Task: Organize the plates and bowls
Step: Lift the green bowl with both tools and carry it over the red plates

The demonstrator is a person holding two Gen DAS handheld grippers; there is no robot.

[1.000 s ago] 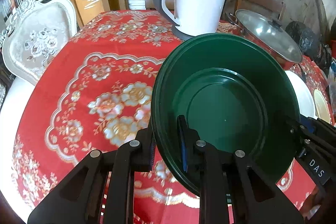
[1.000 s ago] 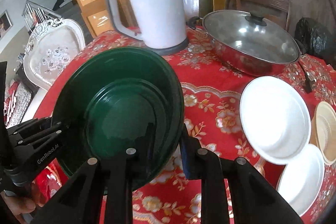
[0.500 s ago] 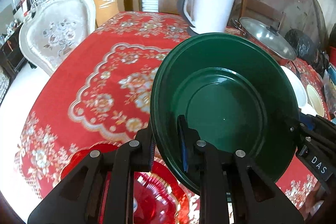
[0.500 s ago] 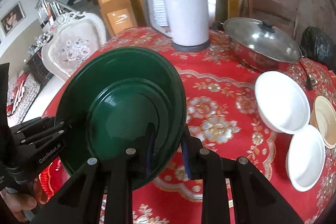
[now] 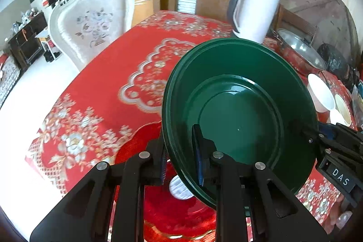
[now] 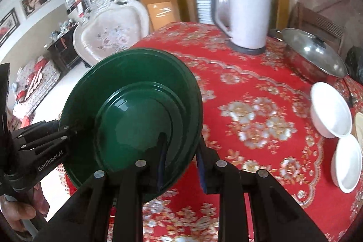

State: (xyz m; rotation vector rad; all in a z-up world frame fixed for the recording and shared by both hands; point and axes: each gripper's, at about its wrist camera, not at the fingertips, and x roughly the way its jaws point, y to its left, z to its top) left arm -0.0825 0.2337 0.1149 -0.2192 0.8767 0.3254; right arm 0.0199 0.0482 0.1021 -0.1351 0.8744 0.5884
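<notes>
A deep green plate (image 5: 238, 115) hangs tilted above the red tablecloth, held by both grippers at opposite rims. My left gripper (image 5: 179, 158) is shut on its near-left rim, one finger inside the plate and one outside. My right gripper (image 6: 181, 162) is shut on the plate's (image 6: 136, 110) right rim in the same way. Each gripper also shows in the other's view: the right gripper (image 5: 317, 135) and the left gripper (image 6: 68, 130). A red plate (image 5: 177, 214) with a white sticker lies on the table just below the green one.
Two white bowls (image 6: 329, 110) (image 6: 347, 162) and a beige bowl (image 6: 359, 126) sit at the right. A white kettle (image 6: 245, 15) and a lidded steel pan (image 6: 315, 53) stand at the back. A white chair (image 5: 90, 24) stands beyond the table's left edge.
Both grippers carried the green plate leftward across the table toward its near-left edge. The red plate came into view beneath it, and the kettle, pan and white bowls drew away.
</notes>
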